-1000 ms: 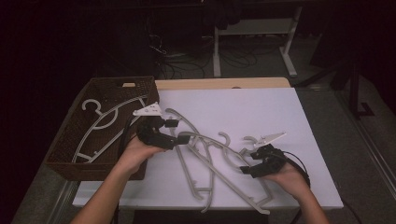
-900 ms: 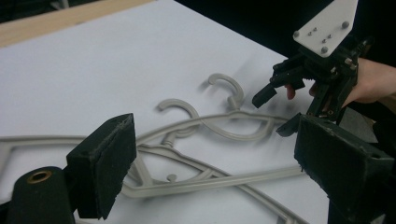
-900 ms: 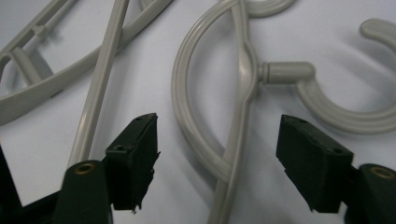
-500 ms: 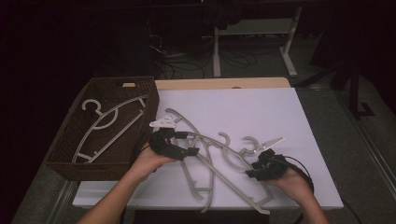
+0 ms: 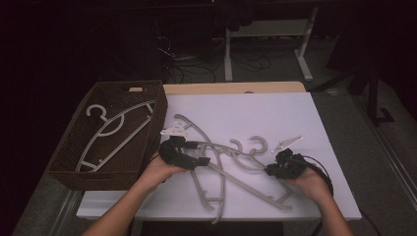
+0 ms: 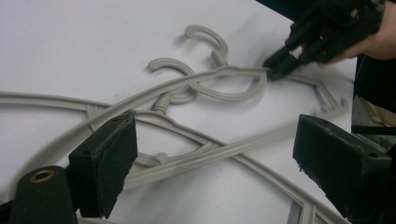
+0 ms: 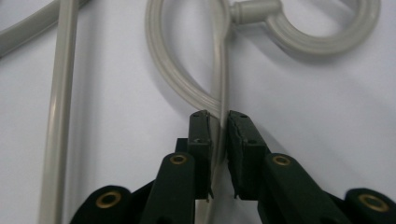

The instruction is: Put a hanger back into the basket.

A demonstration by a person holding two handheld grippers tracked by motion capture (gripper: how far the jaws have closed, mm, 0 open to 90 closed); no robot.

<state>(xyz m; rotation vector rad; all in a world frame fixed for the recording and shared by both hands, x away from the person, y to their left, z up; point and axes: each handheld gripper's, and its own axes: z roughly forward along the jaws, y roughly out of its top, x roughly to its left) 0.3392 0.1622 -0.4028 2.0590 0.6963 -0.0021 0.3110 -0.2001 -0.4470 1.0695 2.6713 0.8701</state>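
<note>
From the high view, my left gripper (image 5: 200,160) hovers wide open over the tangle of pale grey plastic clothes hangers (image 5: 223,169) lying on the white counter (image 5: 255,110). My right gripper (image 5: 270,170) sits at the far end of that tangle from my left one, its jaws having just been closing on a thin hanger bar. Out past my left gripper, on its outer side, stands a dark brown woven basket (image 5: 74,157) with one more grey hanger (image 5: 110,132) lying inside it. A small white clip-like piece (image 5: 173,131) rests just ahead of my left gripper, and a similar pale piece (image 5: 287,142) lies just ahead of my right.

In the left gripper view, my two black jaws stand far apart with nothing pressed between them; crossed hanger bars run across the counter beneath and between them. Two curved hanger hooks (image 6: 205,37) lie farther ahead, and beyond them my right gripper (image 6: 275,65) pinches a bar at its tip.

In the right gripper view, my jaws are drawn close together around a slim grey hanger bar (image 7: 219,98), the pads against it on either side. A round hook (image 7: 322,28) curls just ahead, and another straight bar (image 7: 58,112) runs alongside, well off to one side.
</note>
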